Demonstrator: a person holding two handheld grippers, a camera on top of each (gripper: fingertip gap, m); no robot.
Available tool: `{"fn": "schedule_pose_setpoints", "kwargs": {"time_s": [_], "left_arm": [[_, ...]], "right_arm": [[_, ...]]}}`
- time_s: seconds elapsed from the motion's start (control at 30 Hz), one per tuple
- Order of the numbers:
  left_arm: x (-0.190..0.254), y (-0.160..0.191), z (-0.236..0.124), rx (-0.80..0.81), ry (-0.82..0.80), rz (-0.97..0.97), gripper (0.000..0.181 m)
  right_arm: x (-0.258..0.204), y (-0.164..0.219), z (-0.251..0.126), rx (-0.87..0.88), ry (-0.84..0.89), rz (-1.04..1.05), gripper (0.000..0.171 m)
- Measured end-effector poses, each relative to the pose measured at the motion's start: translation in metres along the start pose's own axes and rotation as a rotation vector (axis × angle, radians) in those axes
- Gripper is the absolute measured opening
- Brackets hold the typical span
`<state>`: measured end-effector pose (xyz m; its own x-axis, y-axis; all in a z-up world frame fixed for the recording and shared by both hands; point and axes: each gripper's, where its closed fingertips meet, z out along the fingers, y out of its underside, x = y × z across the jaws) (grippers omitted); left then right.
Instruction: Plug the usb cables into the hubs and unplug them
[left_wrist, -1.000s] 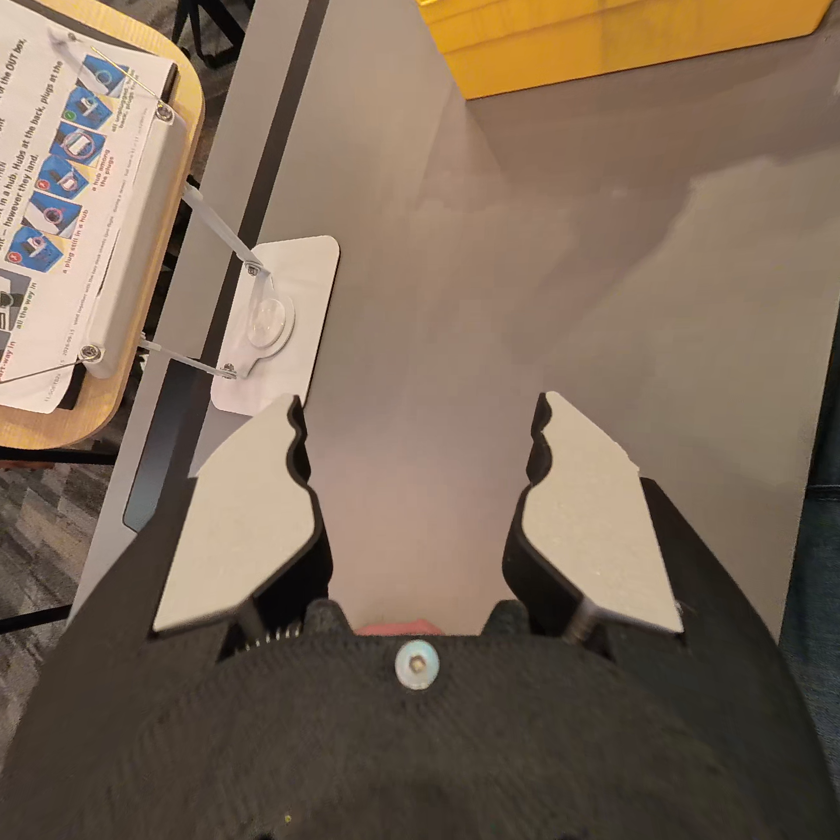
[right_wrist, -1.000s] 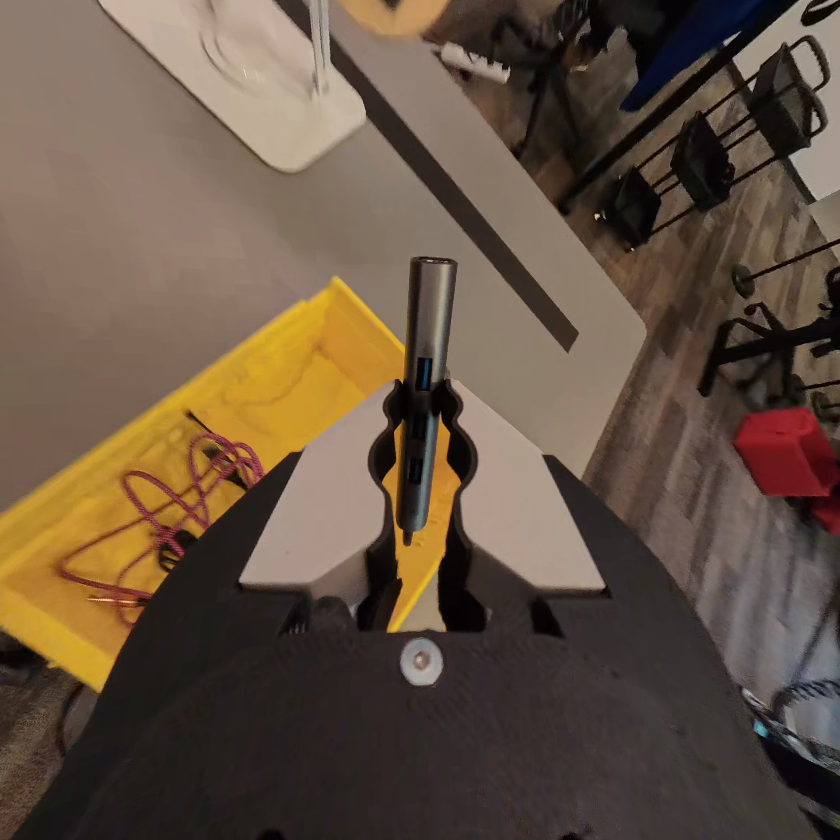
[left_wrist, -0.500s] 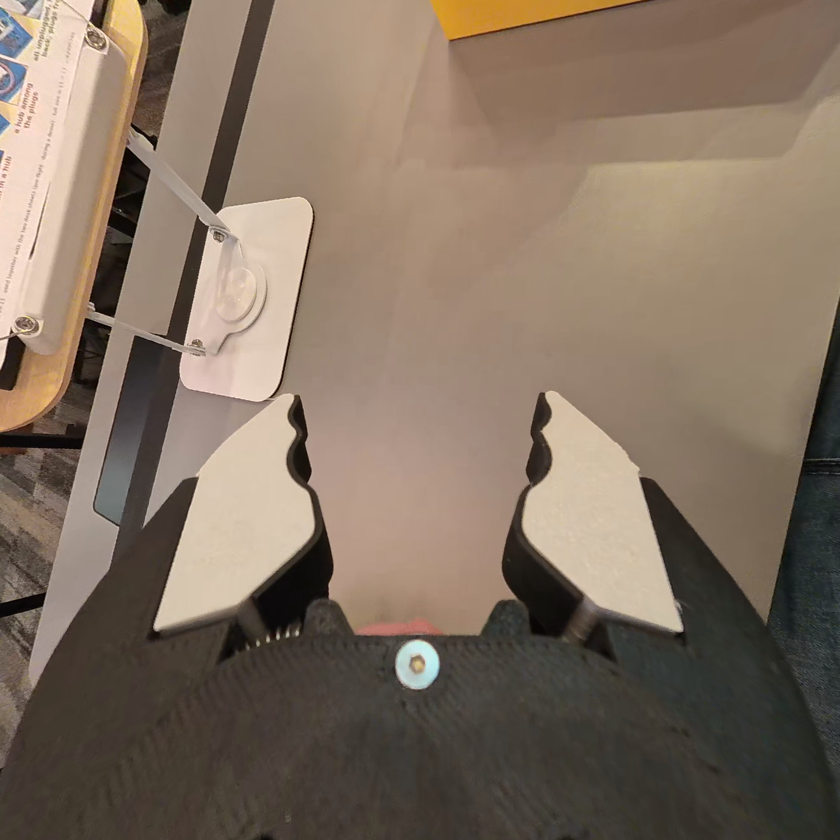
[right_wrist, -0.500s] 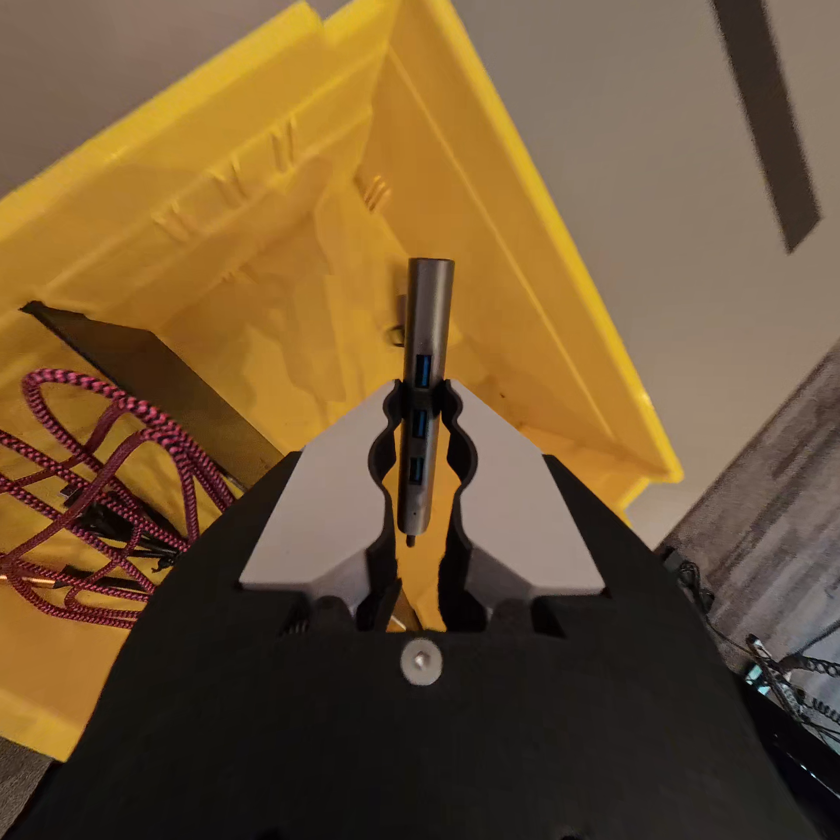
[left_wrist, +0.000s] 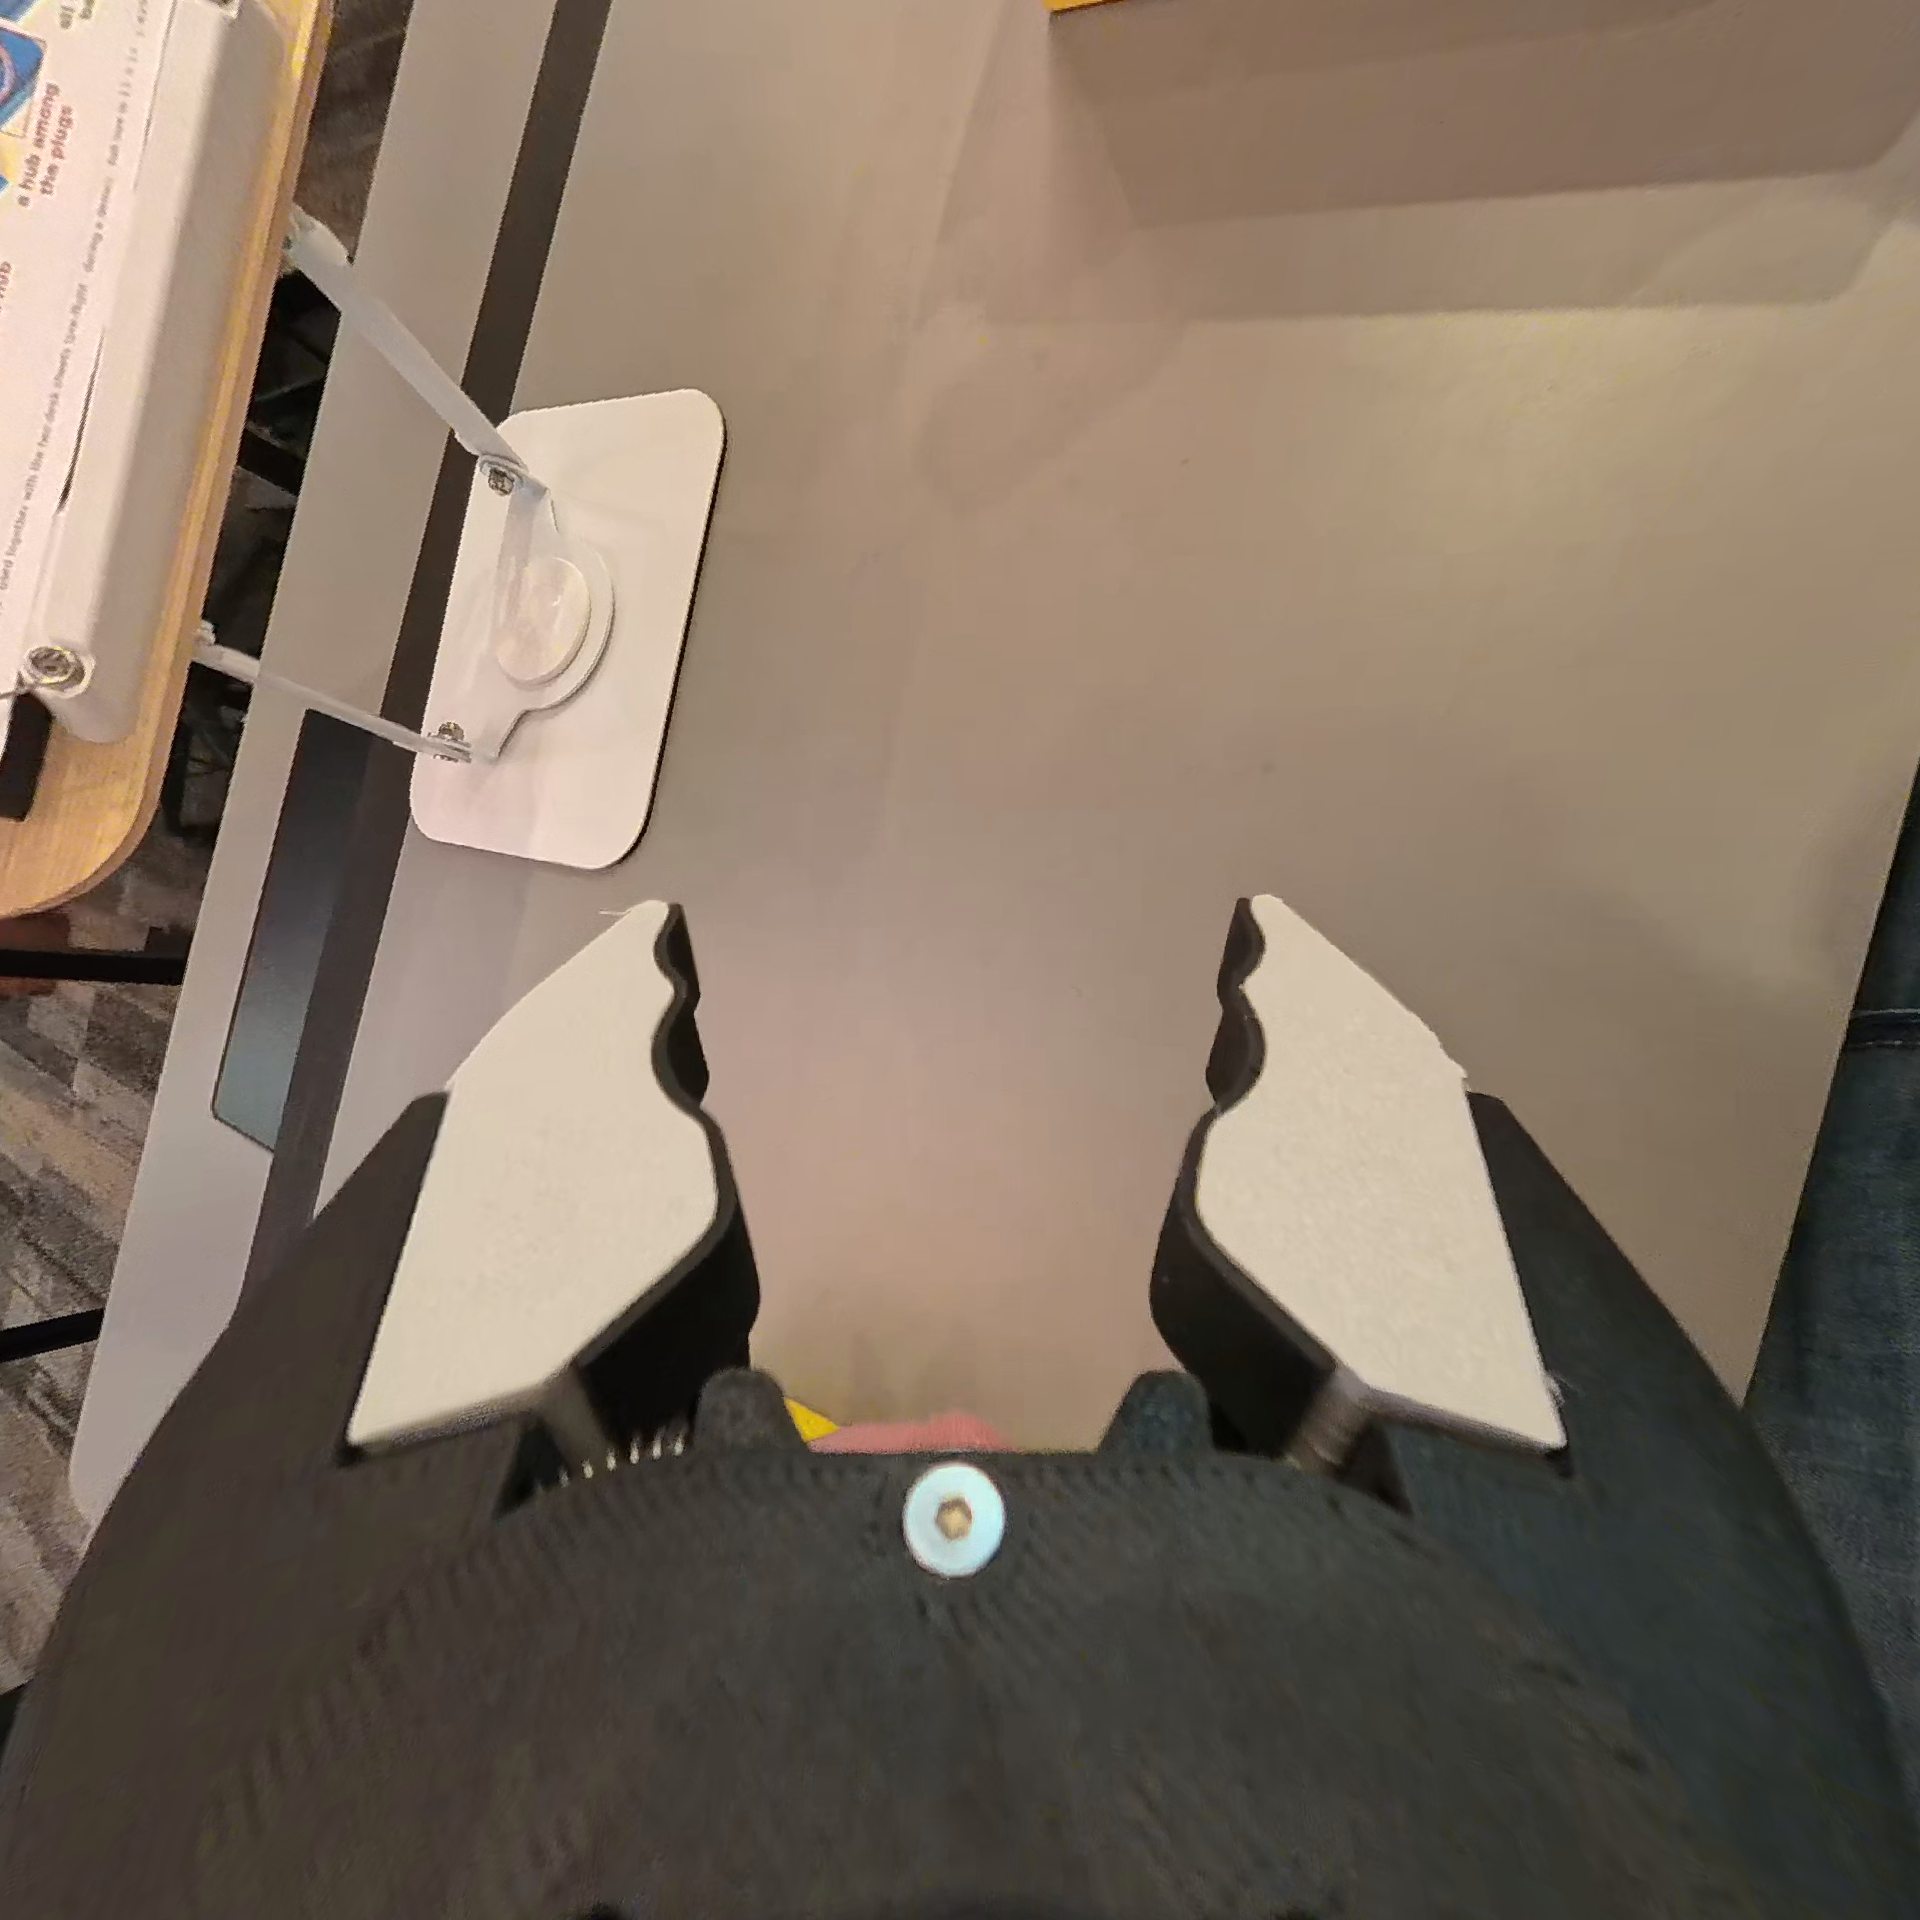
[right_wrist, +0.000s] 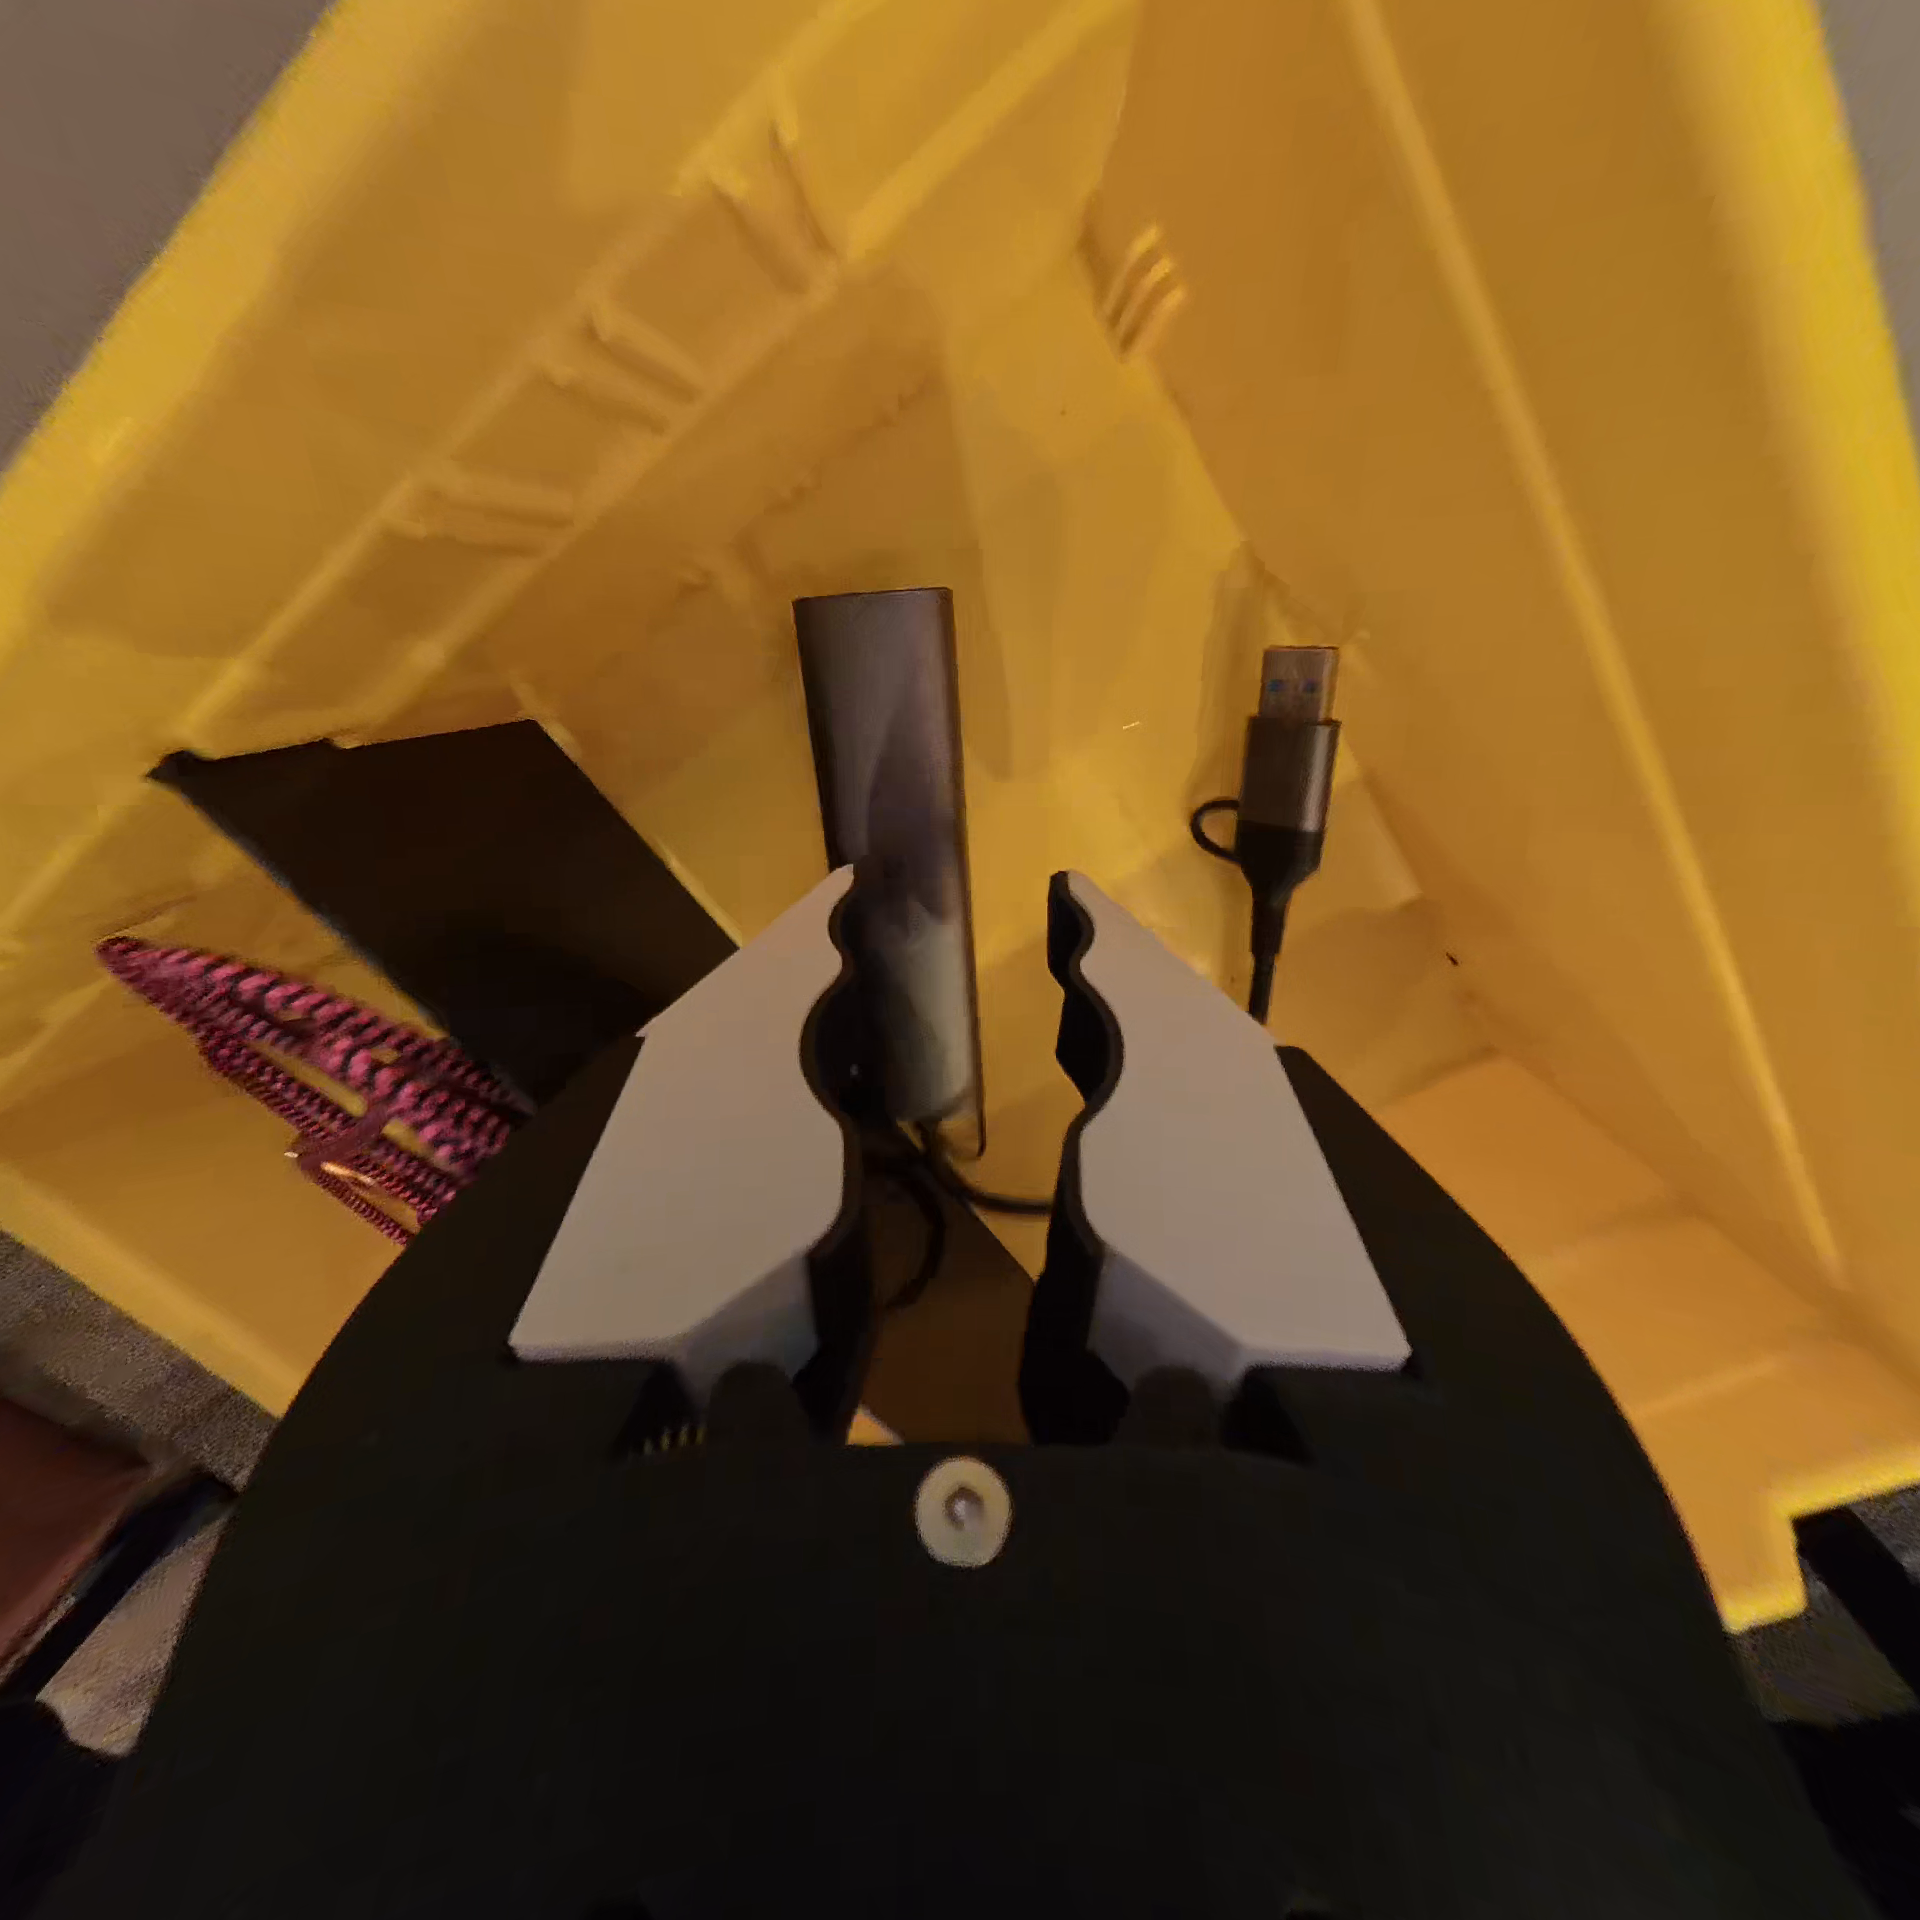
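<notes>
- Inside a glossy, ribbed yellow bin (right_wrist: 1455, 436): smooth grey metal hub (right_wrist: 883, 748), a slim rounded bar, blurred between the parted fingers of the right gripper (right_wrist: 951, 883), seemingly just let go.
- Best practice, judging by this: back straight out, clear of the hub's thin black lead.
- Beside the hub: its USB plug (right_wrist: 1294, 727); farther left, a braided magenta cable (right_wrist: 343, 1081).
- Over matte grey table (left_wrist: 1247, 623): left gripper (left_wrist: 956, 914) spread wide, empty, near a white stand base (left_wrist: 582, 644).
</notes>
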<state>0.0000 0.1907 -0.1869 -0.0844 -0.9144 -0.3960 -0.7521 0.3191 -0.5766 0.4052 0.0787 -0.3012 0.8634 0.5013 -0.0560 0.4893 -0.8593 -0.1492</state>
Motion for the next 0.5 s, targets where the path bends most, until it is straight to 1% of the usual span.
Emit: {"fn": "schedule_pose_setpoints", "kwargs": {"time_s": [0.13,0.27,0.37,0.43,0.5], "left_arm": [[-0.011,0.015,-0.015,-0.028,-0.042,-0.017,0.095],[-0.04,0.044,-0.048,-0.072,-0.139,-0.081,0.094],[-0.067,0.084,-0.079,-0.152,-0.227,-0.173,0.092],[-0.083,0.121,-0.097,-0.256,-0.296,-0.234,0.092],[-0.091,0.155,-0.111,-0.334,-0.319,-0.303,0.092]], "right_arm": [[0.004,-0.011,-0.04,0.096,0.116,-0.009,0.029],[-0.011,-0.034,-0.094,0.255,0.239,-0.042,0.023],[-0.04,-0.053,-0.123,0.355,0.289,-0.091,0.019],[-0.058,-0.062,-0.133,0.384,0.326,-0.131,0.017],[-0.078,-0.072,-0.137,0.412,0.355,-0.17,0.016]]}}
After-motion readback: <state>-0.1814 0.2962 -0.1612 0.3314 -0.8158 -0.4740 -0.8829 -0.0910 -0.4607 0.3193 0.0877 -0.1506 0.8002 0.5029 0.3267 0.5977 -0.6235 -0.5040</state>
